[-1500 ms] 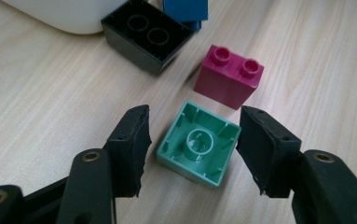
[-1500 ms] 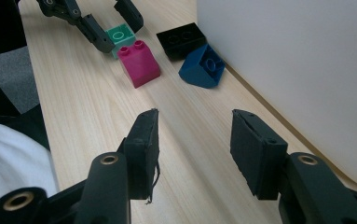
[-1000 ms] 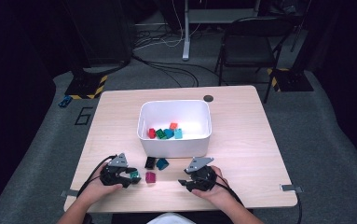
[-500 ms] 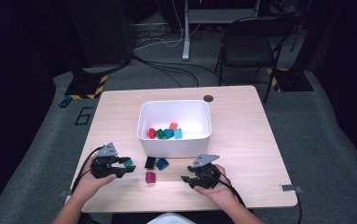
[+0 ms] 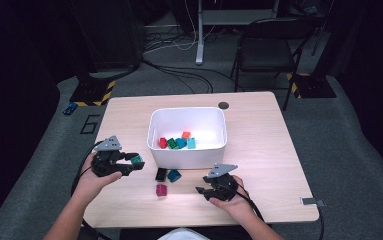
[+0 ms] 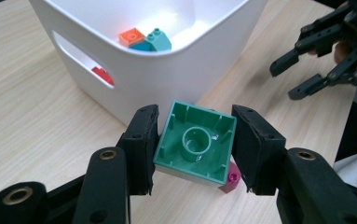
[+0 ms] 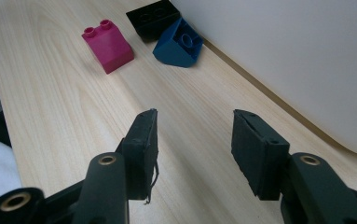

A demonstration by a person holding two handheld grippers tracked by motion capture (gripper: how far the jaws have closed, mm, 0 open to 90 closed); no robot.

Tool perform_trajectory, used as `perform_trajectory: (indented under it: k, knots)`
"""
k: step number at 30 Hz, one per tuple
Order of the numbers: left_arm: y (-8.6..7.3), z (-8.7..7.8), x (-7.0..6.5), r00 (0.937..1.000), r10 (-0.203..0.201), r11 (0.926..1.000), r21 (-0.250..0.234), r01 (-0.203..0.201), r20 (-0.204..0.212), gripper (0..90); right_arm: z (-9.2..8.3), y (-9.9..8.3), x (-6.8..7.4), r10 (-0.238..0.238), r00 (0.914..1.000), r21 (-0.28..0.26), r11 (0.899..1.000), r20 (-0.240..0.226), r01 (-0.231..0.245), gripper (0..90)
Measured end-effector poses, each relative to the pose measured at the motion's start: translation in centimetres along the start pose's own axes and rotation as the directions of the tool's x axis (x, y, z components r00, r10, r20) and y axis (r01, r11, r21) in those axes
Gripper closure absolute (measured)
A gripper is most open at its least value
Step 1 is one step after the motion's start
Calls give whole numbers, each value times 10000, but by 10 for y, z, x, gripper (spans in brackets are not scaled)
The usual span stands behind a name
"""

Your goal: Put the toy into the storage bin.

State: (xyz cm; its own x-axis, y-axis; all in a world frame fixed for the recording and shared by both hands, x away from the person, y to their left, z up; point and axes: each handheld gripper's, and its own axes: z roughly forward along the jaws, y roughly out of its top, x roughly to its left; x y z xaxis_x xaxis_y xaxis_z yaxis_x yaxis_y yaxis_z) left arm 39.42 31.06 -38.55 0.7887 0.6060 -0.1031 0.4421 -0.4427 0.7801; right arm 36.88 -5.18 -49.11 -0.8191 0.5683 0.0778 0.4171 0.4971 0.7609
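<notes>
Writing or brand marks are not showing legibly on any brick or on the tub. Two grippers are working over the counter [image 5: 259, 150]. The left gripper [image 6: 192, 140] is pinching one green brick [image 6: 195, 144] between its pads, hollow underside facing the camera, with a round tube in the middle and thin ribs along the inner walls; the brick is square, mid-green and glossy. In the high view the left gripper [image 5: 129, 164] is holding that green brick [image 5: 137, 160] above the counter, just left of the white tub [image 5: 153, 142].

The right gripper [image 7: 192, 140] is standing spread with nothing between its pads, low over the bare wood. In the high view the right gripper [image 5: 204, 190] is sitting near the front edge, right of the loose bricks.

Three bricks are lying on the counter in front of the tub: one black brick [image 7: 154, 17], one blue brick [image 7: 178, 44] touching it and tipped on its side, and one magenta brick [image 7: 108, 44] with two studs, a little apart. Inside the tub at least five bricks are showing: one red brick [image 5: 163, 142], one dark green brick [image 5: 172, 143], one blue one beside it, one orange brick [image 5: 186, 134] and one turquoise brick [image 5: 191, 143].
</notes>
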Motion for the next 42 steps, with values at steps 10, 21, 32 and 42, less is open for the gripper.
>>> perform_trajectory:
  k: [10,21,32,42]
  knots:
    - [46,-7,2,9992,303,9986,-443,-291,264,526,1,0,1,-67,10000,20,10000,14,67,505]
    - [96,11,7,9967,806,9966,-152,-804,101,527,2,-1,0,8,10000,65,10000,31,-9,505]
    - [133,45,11,9947,825,9965,-196,-814,606,528,3,-2,-2,28,10000,73,10000,27,-28,505]
    - [149,82,9,9928,908,9959,-97,-903,781,529,1,-3,-5,30,10000,10,10000,65,-30,505]
